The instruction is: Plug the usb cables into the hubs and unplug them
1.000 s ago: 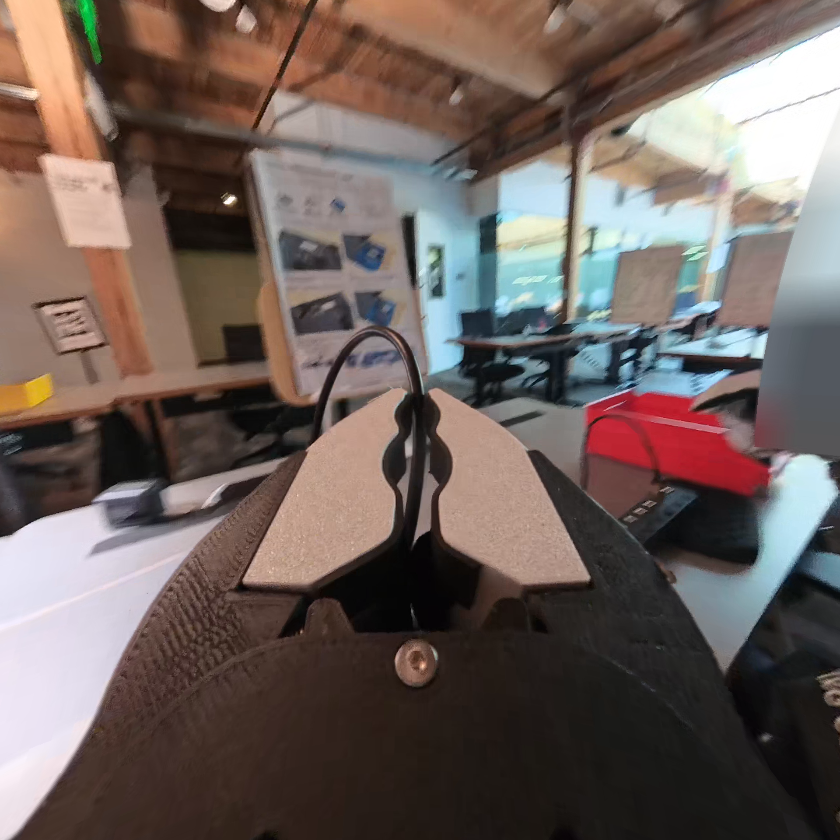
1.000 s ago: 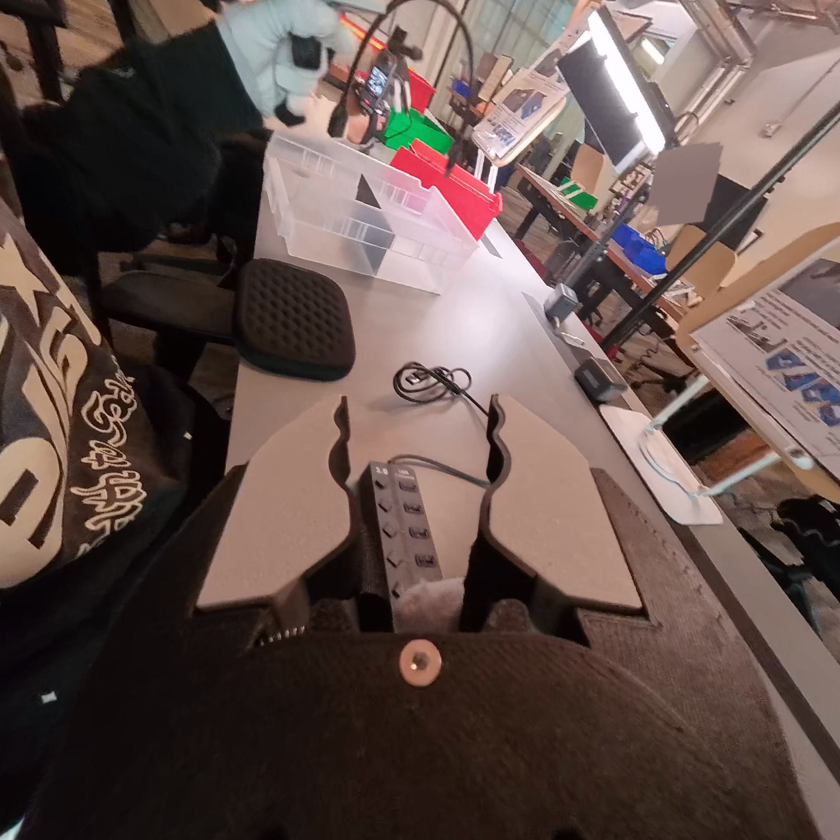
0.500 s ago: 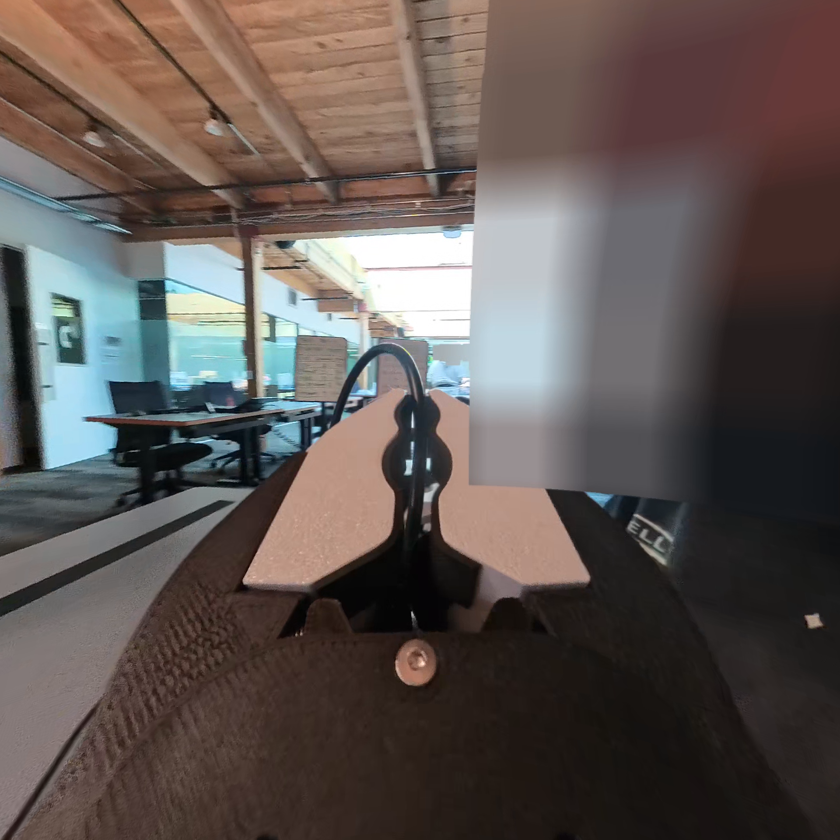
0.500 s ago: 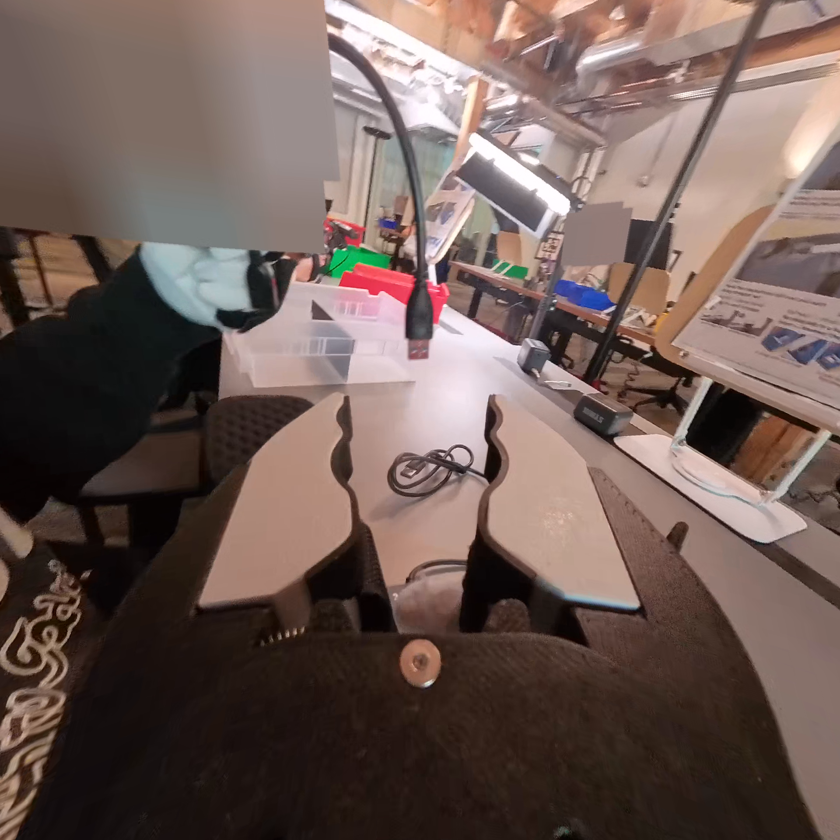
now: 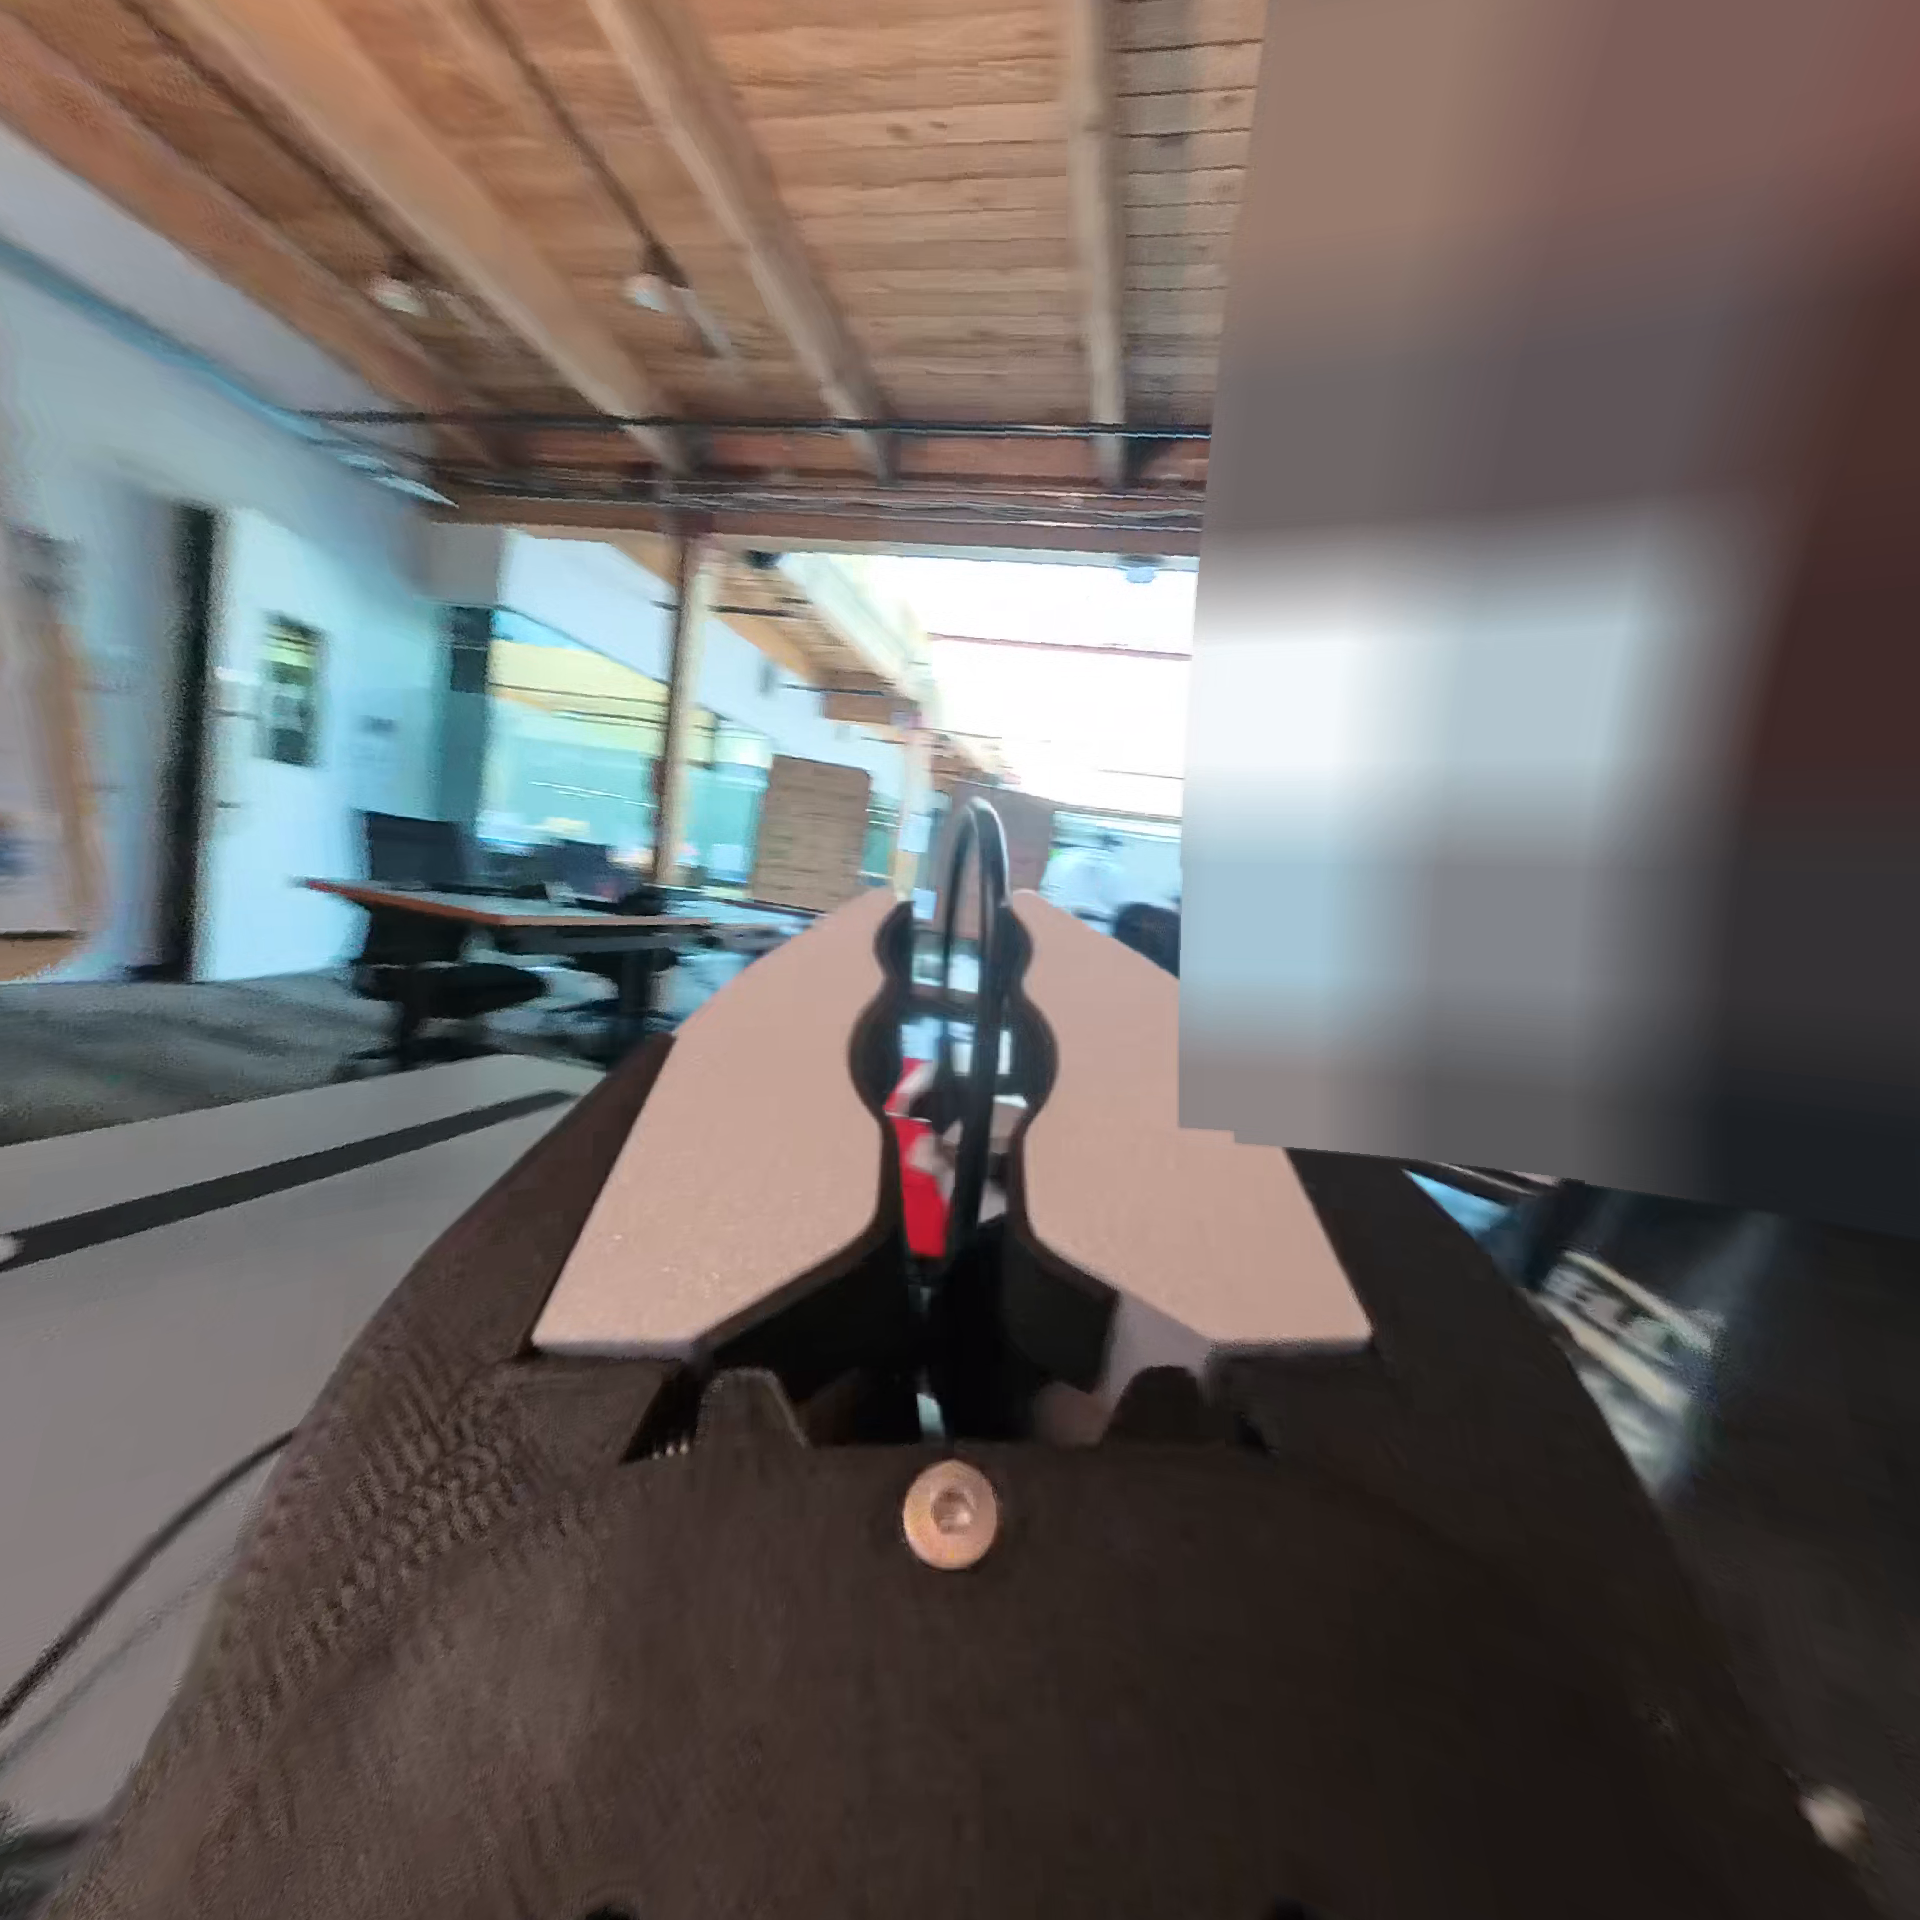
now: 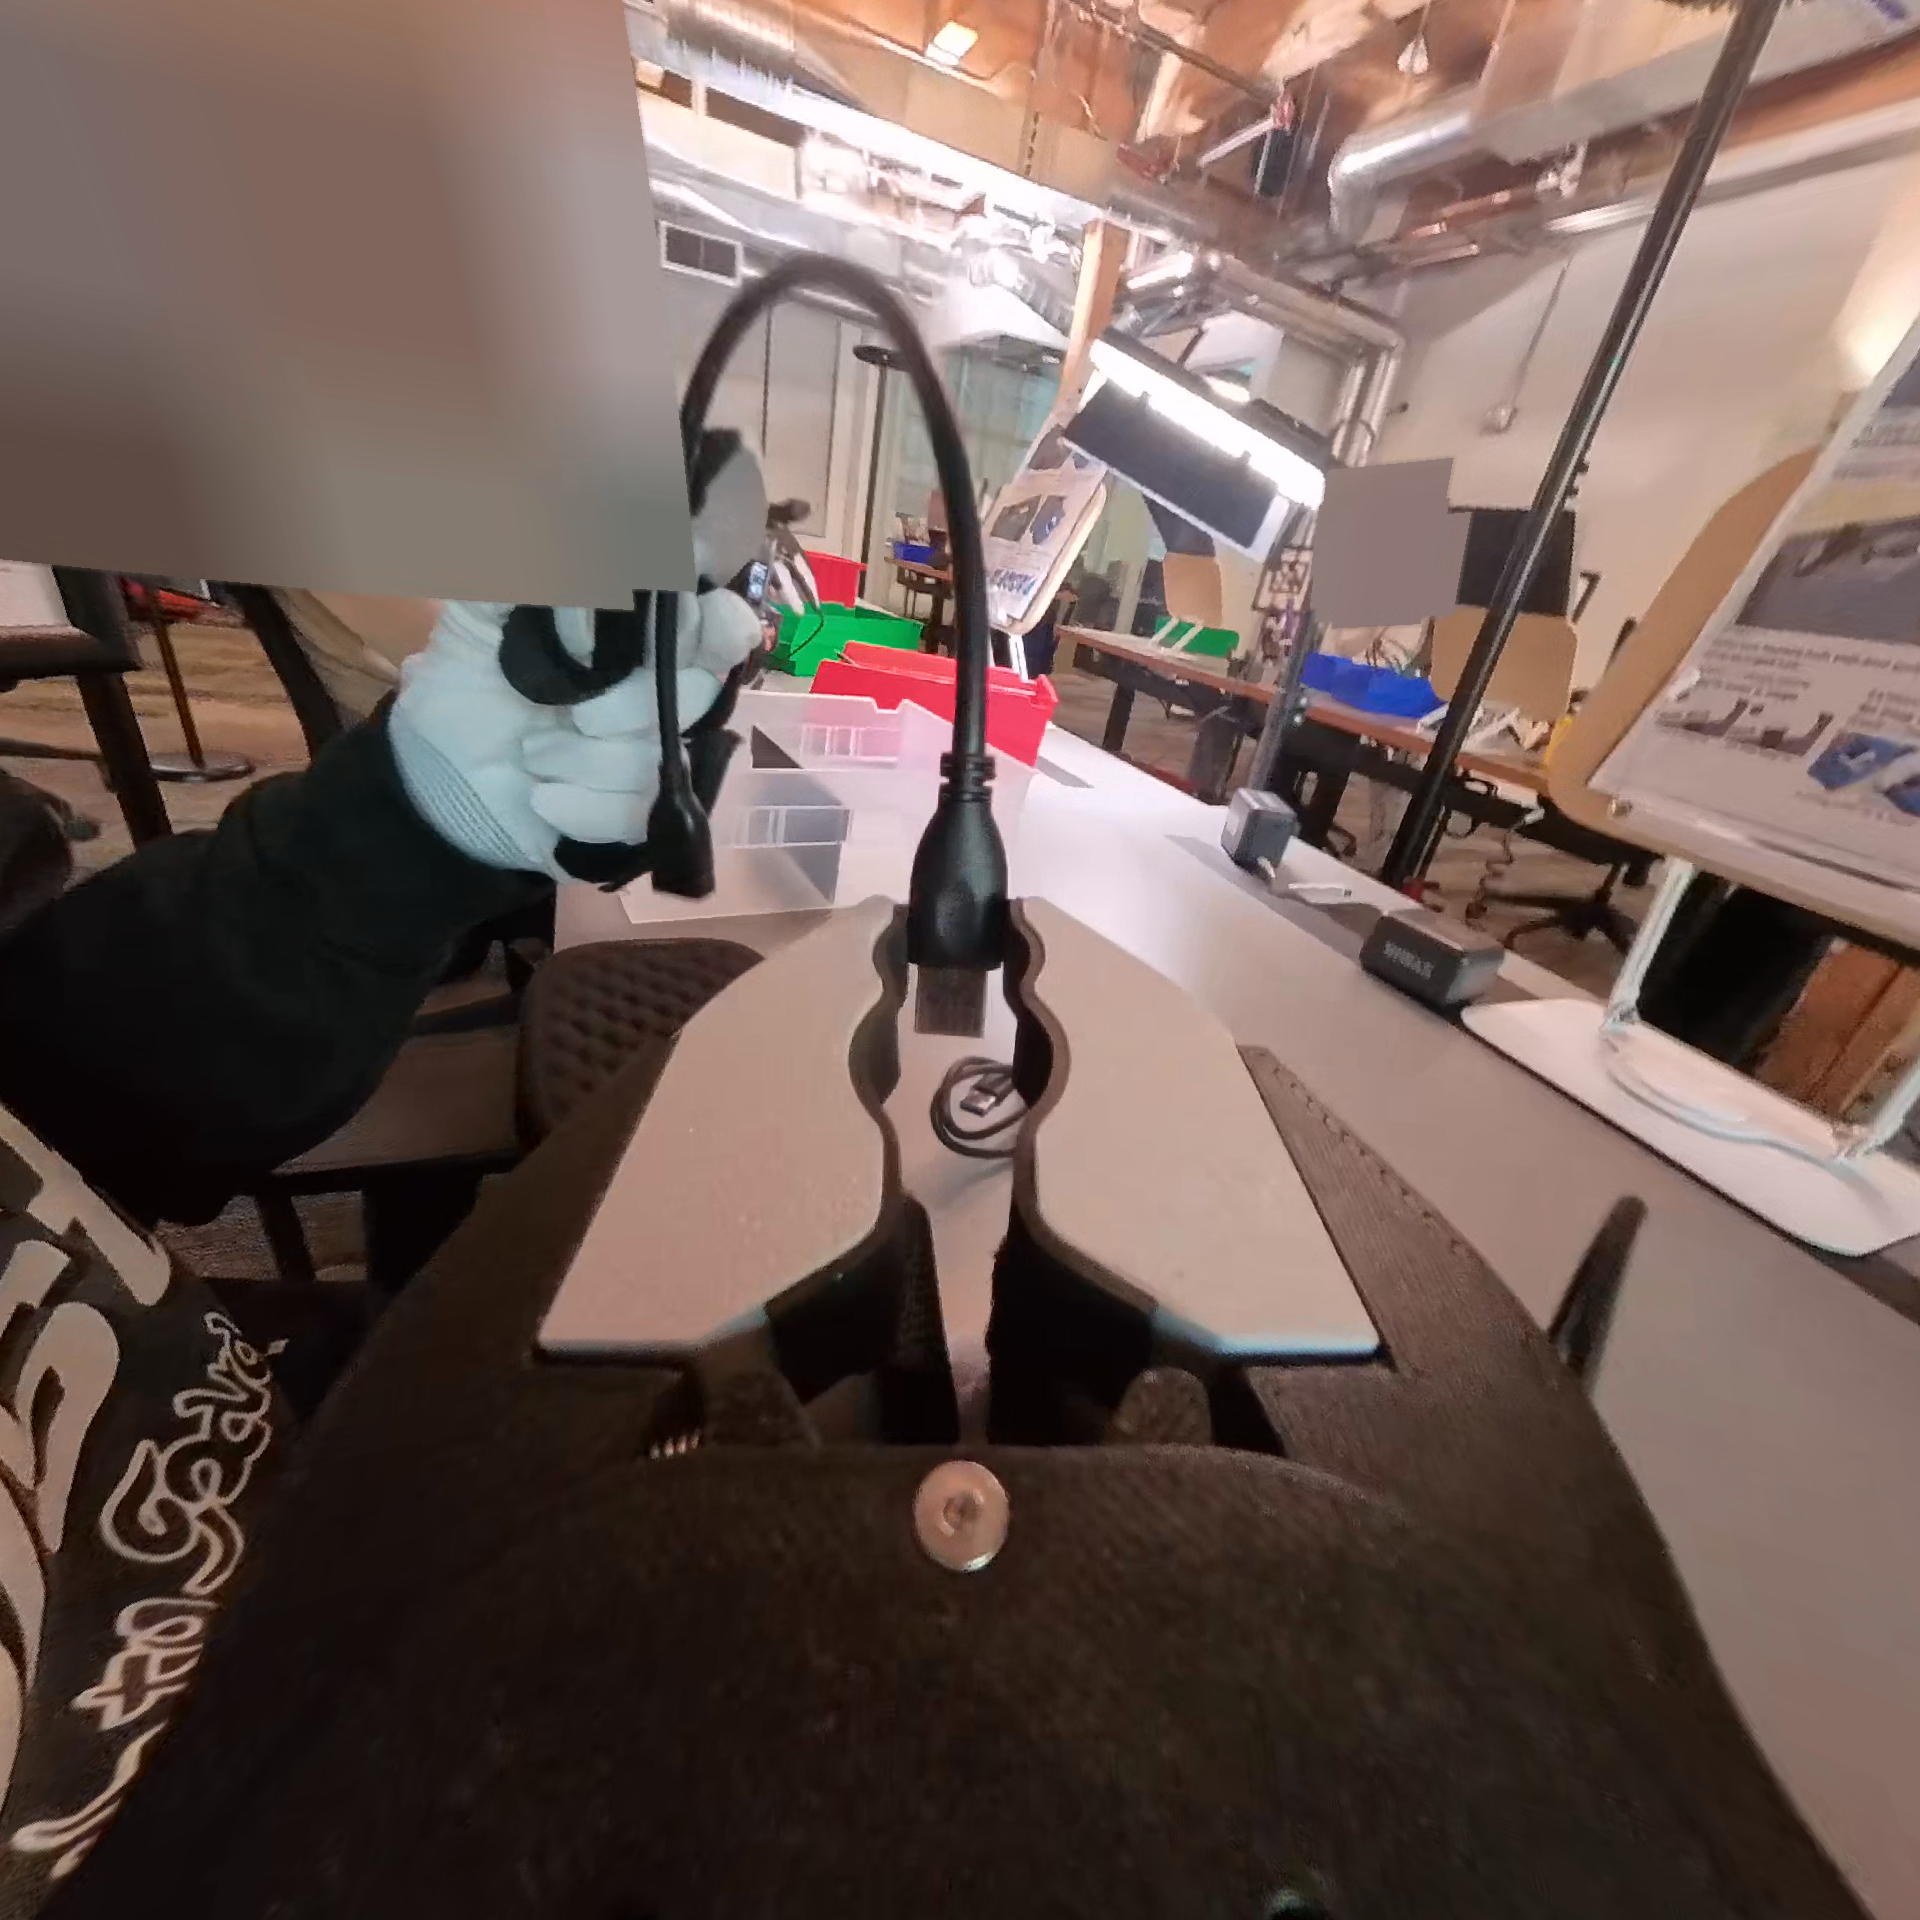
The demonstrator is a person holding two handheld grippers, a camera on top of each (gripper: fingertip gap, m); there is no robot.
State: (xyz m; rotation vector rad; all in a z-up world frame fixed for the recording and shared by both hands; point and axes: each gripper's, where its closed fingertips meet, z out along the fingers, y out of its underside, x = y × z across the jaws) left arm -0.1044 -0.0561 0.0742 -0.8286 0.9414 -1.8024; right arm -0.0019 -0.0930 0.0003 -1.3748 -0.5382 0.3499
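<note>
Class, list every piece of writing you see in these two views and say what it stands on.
I won't quote writing; its bearers:
Poster on clear stand, right: print mostly too small.
Grey box on table: short label.
Black garment: white lettering.
Wall sign, left wrist view: blurred.

Left wrist view: smeared by motion, so the far room at 9 o'clock stays soft.
Black cable (image 5: 971, 1039): its lower run drops behind the jaws of the left gripper (image 5: 961, 914); the end there is hidden.
Red thing (image 5: 920, 1174) between the jaws: only a sliver shows, kind unclear.
Coiled cable (image 6: 971, 1107) on the desk (image 6: 1164, 904): mostly covered by the right gripper (image 6: 956, 914).
Gloved hand (image 6: 551, 748): top cut off by a mosaic patch at 11 o'clock.
</note>
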